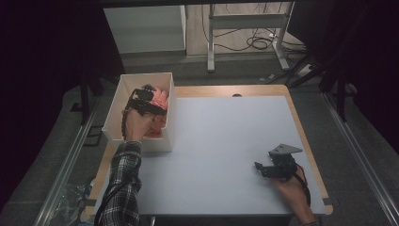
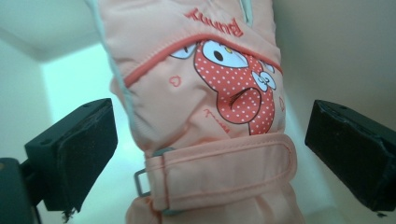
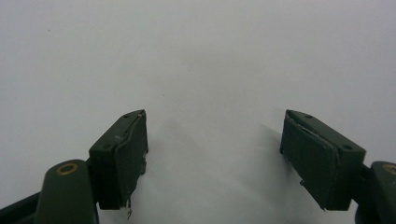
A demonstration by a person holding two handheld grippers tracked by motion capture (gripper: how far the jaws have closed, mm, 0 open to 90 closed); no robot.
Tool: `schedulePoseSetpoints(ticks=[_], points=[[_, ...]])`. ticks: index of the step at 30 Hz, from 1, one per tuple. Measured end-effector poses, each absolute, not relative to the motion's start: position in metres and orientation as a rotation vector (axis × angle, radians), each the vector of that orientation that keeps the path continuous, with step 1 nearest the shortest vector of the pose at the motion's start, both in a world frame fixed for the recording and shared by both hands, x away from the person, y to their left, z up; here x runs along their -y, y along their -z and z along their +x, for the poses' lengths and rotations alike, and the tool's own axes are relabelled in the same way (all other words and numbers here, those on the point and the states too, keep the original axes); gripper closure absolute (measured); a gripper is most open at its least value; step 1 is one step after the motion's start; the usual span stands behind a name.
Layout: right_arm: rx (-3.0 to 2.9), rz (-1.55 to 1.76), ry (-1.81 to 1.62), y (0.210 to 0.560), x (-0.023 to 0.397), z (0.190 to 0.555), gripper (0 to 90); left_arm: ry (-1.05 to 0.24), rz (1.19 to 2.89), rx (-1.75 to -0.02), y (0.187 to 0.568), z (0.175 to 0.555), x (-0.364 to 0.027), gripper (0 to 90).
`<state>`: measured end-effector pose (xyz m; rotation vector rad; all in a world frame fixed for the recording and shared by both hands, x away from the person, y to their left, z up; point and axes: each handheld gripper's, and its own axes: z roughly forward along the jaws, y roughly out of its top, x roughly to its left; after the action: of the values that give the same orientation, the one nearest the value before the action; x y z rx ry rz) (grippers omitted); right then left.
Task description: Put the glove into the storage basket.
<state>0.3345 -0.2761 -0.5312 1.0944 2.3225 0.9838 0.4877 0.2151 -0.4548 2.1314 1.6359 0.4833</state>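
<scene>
A peach-pink padded glove [image 2: 201, 93], with a red polka-dot cartoon patch and a wrist strap, lies inside a white box [image 1: 147, 144] at the table's left. My left gripper [image 2: 212, 156] hangs over the box [image 2: 42, 28] with its jaws wide apart on either side of the glove's cuff, and neither pad touches it. In the high view that gripper [image 1: 149, 100] sits above the pink glove [image 1: 162, 98]. My right gripper [image 1: 261, 168] rests low over the bare table top near the front right, open with nothing between its fingers [image 3: 212, 140].
The white table top [image 1: 221, 141] has a wooden rim. A person's plaid sleeve [image 1: 123, 183] comes in at the lower left. Beyond the table stand metal frame legs [image 1: 211, 42] and cables on the floor.
</scene>
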Motion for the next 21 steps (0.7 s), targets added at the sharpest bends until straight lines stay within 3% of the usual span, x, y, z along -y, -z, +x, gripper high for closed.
schedulePoseSetpoints(ticks=[21], points=[[-2.321,1.095,-0.982,0.531,0.276,0.334,23.5,-0.534,2.066,-1.469,0.416,0.462,-0.222,2.2]])
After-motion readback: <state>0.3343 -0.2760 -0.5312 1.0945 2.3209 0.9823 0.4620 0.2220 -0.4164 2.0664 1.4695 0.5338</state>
